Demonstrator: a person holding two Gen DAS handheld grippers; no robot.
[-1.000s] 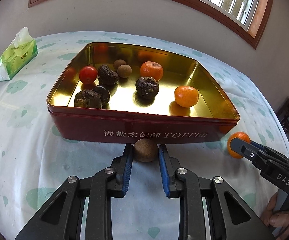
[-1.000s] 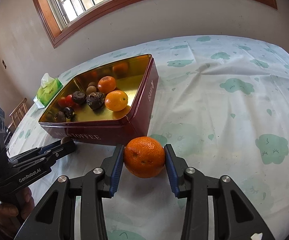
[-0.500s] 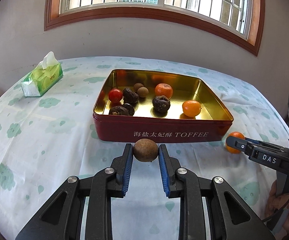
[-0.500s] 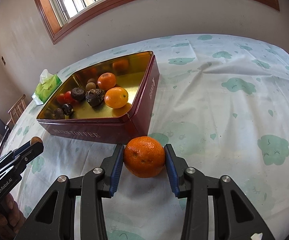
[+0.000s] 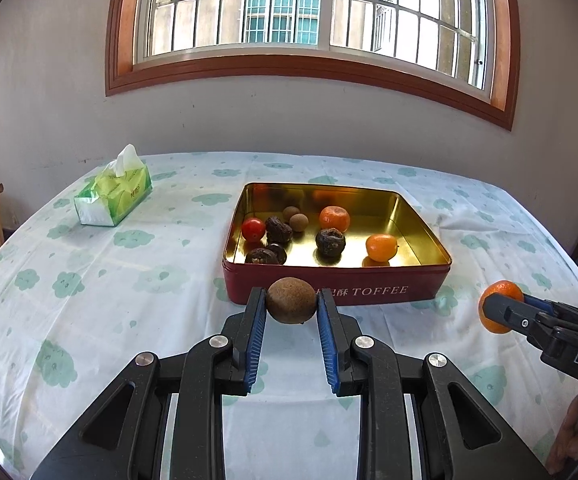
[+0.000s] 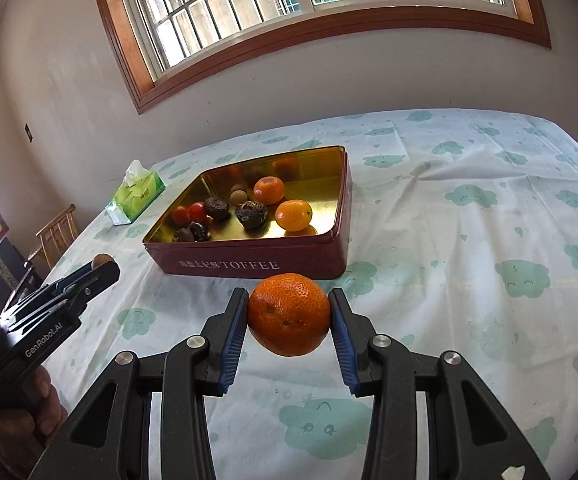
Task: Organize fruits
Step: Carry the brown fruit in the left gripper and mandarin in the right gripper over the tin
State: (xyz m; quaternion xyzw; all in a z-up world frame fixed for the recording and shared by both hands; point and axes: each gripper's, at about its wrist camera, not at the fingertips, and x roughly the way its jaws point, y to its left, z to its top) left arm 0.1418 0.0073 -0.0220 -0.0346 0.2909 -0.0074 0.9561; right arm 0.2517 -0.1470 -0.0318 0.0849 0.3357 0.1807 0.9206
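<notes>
Left gripper [image 5: 291,306]: I have it clamped on a round brown fruit [image 5: 291,300] — both blue pads press its sides, and it hangs above the cloth, in front of the tin's near wall.
Right gripper [image 6: 289,314]: I have it clamped on a mandarin [image 6: 289,314], pinched at its widest part and clear of the table, just short of the tin's near wall.
Tin [image 5: 369,290]: red outside, gold inside, "TOFFEE" printed on the near wall; it sits open on the table, beyond both grippers.
Fruit in tin: a cherry tomato [image 5: 253,229] at the left, dark wrinkled fruits [image 5: 330,242] in the middle, two small tan balls [image 5: 295,218] behind them, a mandarin toward the back [image 5: 334,218] and a smooth orange one [image 5: 381,247] at the right.
Table [image 5: 89,280]: covered in a white cloth with green cloud prints.
Tissue pack [image 5: 113,196]: green, at the far left, well apart from the tin.
Cross-view: from the left camera I see the right gripper's tip at the right edge, mandarin in it — from the right camera, the left gripper at the left edge with a hand [image 6: 25,416] on its handle.
</notes>
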